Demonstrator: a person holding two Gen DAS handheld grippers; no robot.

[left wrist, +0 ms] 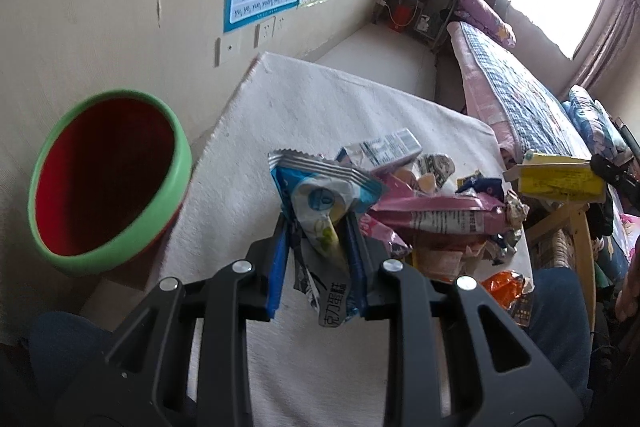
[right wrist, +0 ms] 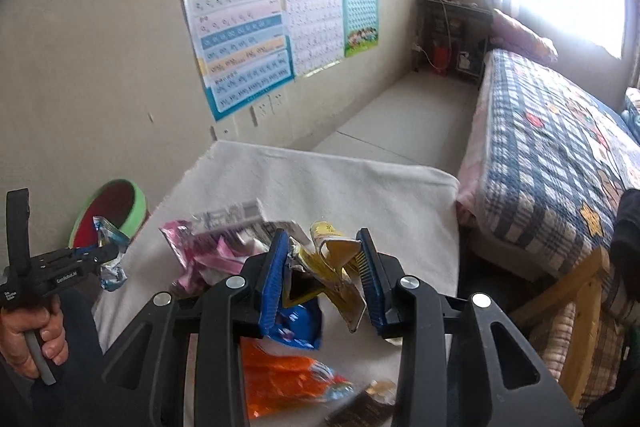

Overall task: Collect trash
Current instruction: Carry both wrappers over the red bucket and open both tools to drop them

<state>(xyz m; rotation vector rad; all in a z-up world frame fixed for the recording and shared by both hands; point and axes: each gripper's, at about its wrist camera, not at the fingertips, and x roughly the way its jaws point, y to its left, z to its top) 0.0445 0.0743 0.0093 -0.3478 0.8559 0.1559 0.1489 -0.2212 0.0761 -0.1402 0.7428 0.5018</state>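
Note:
My left gripper (left wrist: pixel 318 227) is shut on a blue-and-white snack wrapper (left wrist: pixel 320 203) and holds it above the white-clothed table (left wrist: pixel 304 99), to the right of the green-rimmed red bin (left wrist: pixel 108 179). It also shows in the right wrist view (right wrist: pixel 106 257), close to the bin (right wrist: pixel 110 207). My right gripper (right wrist: pixel 324 247) is shut on a crumpled yellow carton (right wrist: pixel 340 267), which also shows in the left wrist view (left wrist: pixel 556 177), lifted over the trash pile. Pink wrappers (left wrist: pixel 432 215) and a small carton (left wrist: pixel 384 147) lie on the table.
An orange wrapper (right wrist: pixel 280 379), a blue wrapper (right wrist: pixel 298 327) and a dark wrapper (right wrist: pixel 360 411) lie near the table's front edge. A bed with a plaid quilt (right wrist: pixel 540 155) stands to the right, a wooden chair (right wrist: pixel 580 311) beside it. Posters (right wrist: pixel 240 27) hang on the wall.

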